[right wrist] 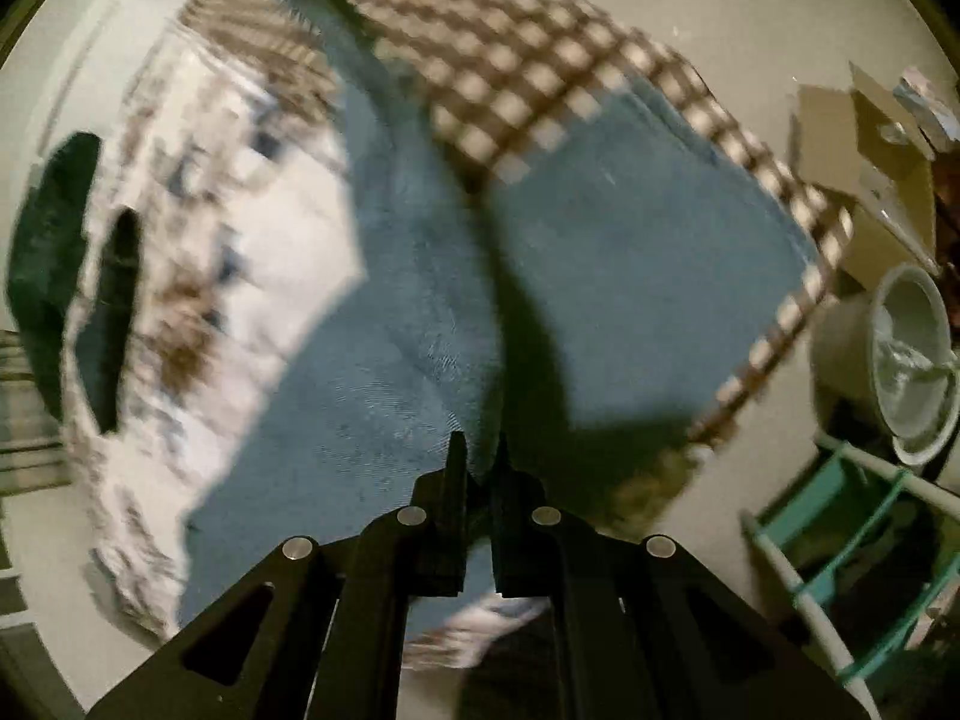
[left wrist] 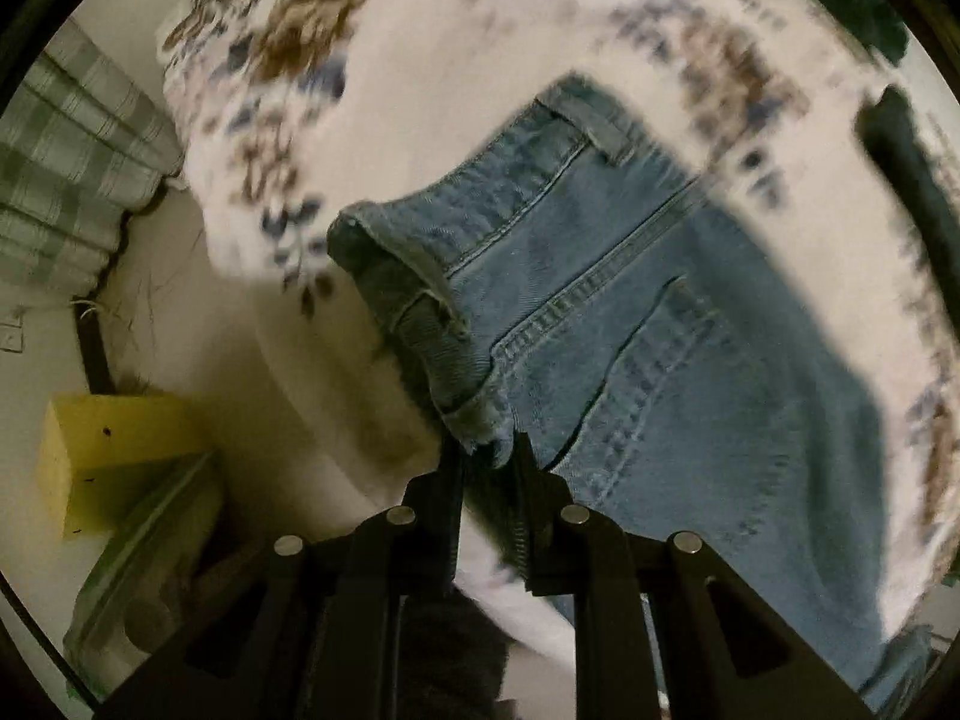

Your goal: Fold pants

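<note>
Blue denim pants [left wrist: 630, 300] lie on a bed with a white floral sheet [left wrist: 432, 84]. In the left wrist view the waistband, a belt loop and a back pocket show, and my left gripper [left wrist: 489, 459] is shut on the waistband corner, lifting it. In the right wrist view the pants [right wrist: 630, 252] spread across the bed with a raised fold running up the middle. My right gripper [right wrist: 480, 456] is shut on the denim at that fold. The view is motion-blurred.
A checked brown blanket [right wrist: 540, 72] lies under the far part of the pants. A dark flat object [right wrist: 117, 312] rests on the sheet. A yellow foam block [left wrist: 108, 456] sits on the floor. A bucket [right wrist: 906, 354], cardboard [right wrist: 858, 150] and a teal rack [right wrist: 852, 540] stand to the right.
</note>
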A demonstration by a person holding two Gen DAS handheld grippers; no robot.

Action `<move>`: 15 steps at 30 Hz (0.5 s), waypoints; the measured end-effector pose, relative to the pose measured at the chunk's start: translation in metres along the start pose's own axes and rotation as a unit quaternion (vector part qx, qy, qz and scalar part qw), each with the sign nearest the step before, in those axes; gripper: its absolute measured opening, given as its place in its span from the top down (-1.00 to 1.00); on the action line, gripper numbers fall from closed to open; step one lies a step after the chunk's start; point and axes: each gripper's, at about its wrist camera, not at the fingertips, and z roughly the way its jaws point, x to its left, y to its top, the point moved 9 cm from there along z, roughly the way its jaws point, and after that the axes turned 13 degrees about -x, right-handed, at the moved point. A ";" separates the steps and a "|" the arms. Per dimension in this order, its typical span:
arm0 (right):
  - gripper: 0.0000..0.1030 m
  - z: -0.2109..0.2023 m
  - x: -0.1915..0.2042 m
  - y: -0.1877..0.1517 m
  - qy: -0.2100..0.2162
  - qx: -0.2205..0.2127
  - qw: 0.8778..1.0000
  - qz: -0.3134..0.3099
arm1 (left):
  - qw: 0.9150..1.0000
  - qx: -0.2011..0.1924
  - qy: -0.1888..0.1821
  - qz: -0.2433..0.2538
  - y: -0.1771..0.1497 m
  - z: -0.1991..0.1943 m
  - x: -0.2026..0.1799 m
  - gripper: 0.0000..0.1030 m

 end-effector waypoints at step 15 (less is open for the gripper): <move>0.06 0.002 -0.072 -0.011 -0.004 0.030 0.999 0.010 | 0.999 -0.024 -0.038 0.008 0.004 -0.025 0.016 -0.33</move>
